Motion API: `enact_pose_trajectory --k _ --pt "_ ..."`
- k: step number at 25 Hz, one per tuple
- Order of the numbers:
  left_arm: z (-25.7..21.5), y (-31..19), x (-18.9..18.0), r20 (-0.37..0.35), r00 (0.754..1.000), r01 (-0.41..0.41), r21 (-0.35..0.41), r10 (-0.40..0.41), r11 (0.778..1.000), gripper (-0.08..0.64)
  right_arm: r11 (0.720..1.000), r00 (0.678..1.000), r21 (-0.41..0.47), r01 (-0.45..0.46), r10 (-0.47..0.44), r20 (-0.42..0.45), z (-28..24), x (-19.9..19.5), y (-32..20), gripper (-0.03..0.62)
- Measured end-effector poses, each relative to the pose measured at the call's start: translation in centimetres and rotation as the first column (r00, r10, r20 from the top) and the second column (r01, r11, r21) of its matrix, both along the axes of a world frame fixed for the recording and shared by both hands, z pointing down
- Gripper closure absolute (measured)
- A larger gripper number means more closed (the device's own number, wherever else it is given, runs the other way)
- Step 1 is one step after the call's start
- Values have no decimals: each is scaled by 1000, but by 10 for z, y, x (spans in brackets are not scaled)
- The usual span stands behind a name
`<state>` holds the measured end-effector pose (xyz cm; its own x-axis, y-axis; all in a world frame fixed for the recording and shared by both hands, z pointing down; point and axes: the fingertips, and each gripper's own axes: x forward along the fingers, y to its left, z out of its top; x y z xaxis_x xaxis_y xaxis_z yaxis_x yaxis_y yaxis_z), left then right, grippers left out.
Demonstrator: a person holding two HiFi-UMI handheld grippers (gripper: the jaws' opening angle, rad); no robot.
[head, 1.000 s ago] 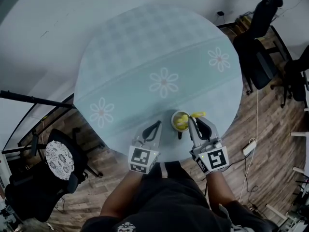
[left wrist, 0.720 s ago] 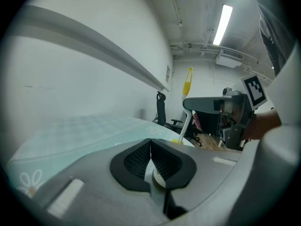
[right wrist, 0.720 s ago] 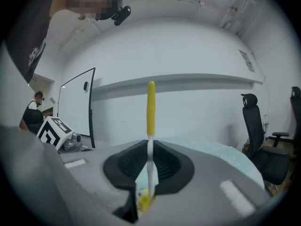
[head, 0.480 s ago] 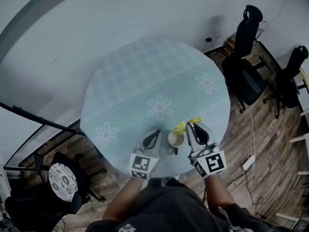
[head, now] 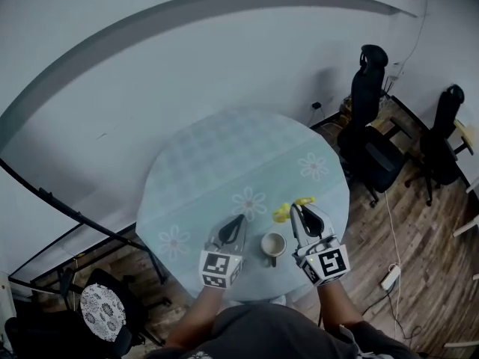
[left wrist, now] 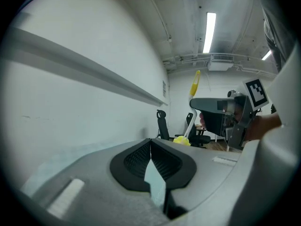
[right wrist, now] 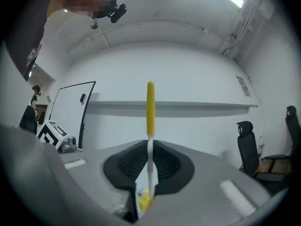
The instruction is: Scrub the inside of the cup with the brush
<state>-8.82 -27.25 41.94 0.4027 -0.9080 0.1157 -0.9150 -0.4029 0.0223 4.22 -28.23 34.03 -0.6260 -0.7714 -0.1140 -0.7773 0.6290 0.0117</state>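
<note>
A pale cup (head: 273, 244) stands upright on the round light-blue table (head: 224, 163), near its front edge, with its dark handle toward me. My right gripper (head: 298, 206) is shut on the white stem of a yellow brush (head: 281, 212), held just beyond the cup and clear of it. In the right gripper view the brush (right wrist: 150, 109) runs straight up between the jaws of the right gripper (right wrist: 150, 145). My left gripper (head: 239, 218) sits left of the cup, shut and holding nothing. The left gripper view shows the left gripper (left wrist: 151, 141) closed, with the brush (left wrist: 194, 86) beyond.
Two black office chairs (head: 368, 88) (head: 443, 122) stand right of the table on the wood floor. A power strip (head: 388, 277) lies on the floor at the right. A patterned stool (head: 100, 313) and a black pole (head: 67, 209) are at the lower left.
The brush head was inside the cup a second ago; my right gripper has lifted it out and beyond the rim. The head camera has tilted up, showing more wall.
</note>
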Motion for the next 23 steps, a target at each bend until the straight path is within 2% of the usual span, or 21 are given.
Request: enact_pose_trajectory --k 7,16,23 --pt "-24 0 7 5 1000 -9 43 9 999 554 1000 1000 21 -16 15 4 -16 9 6 555" --pt "-24 4 15 5 1000 -20 43 20 999 554 1000 1000 12 -20 20 -13 -18 13 13 557" --pt "-26 4 15 6 1000 -16 43 16 999 554 1000 1000 26 -6 6 21 -20 12 13 557"
